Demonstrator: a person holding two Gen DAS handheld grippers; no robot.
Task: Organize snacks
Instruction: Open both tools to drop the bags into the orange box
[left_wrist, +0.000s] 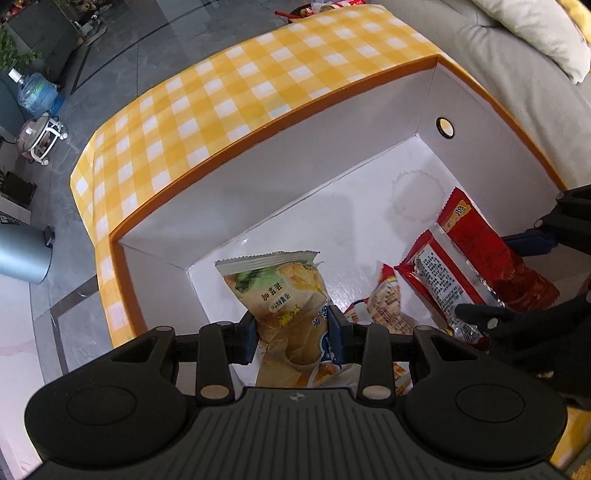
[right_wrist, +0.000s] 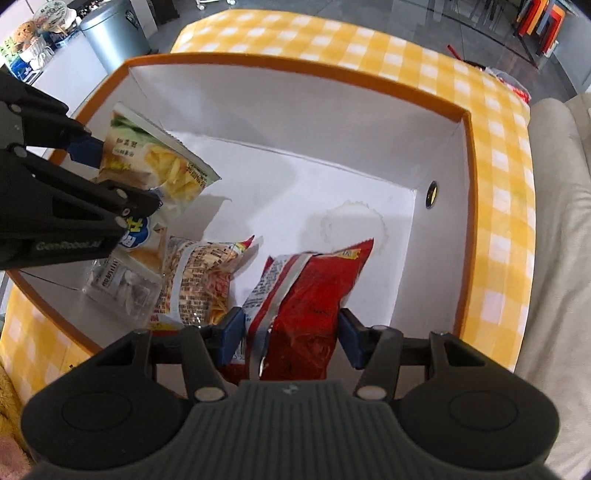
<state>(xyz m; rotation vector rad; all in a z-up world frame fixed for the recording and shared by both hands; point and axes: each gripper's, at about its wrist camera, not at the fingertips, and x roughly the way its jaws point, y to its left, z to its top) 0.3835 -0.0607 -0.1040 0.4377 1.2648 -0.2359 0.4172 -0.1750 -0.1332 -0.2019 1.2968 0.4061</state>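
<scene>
Both grippers reach down into an open box (right_wrist: 303, 122) with white inner walls, an orange rim and a yellow-checked outside.

Left gripper (left_wrist: 291, 334): jaws clamped on a pale yellow chip bag (left_wrist: 280, 291), pads pressing both of its sides. The bag hangs tilted over the box floor near the left wall, its serrated top edge pointing away from the camera. In the right wrist view the same bag (right_wrist: 162, 166) shows between the left gripper's (right_wrist: 110, 177) blue pads.

Right gripper (right_wrist: 290, 332): jaws partly apart around a red bag (right_wrist: 310, 291), the left pad touching the bag's silver seam side, the right pad at or just beside its other edge; whether it presses cannot be told. The bag stands in the box's right half, its top leaning toward the far wall. In the left wrist view the red bag (left_wrist: 480, 254) appears with the right gripper's dark fingers (left_wrist: 476, 314) crossing in front of it.

Between the two held bags lies an orange printed noodle packet (right_wrist: 201, 280), just beside the red bag and partly under it in the left wrist view (left_wrist: 384, 299). A clear packet (right_wrist: 122, 288) rests against the near-left wall, below the left gripper.

On the floor of the box a faint round scalloped mark (right_wrist: 354, 225) shows, and a metal-ringed hole (right_wrist: 430, 194) pierces the right wall.

Surroundings: a beige sofa (right_wrist: 554, 258) beside the box, a grey bin (right_wrist: 114, 33), a water jug (left_wrist: 37, 92) on the tiled floor (left_wrist: 147, 48).
</scene>
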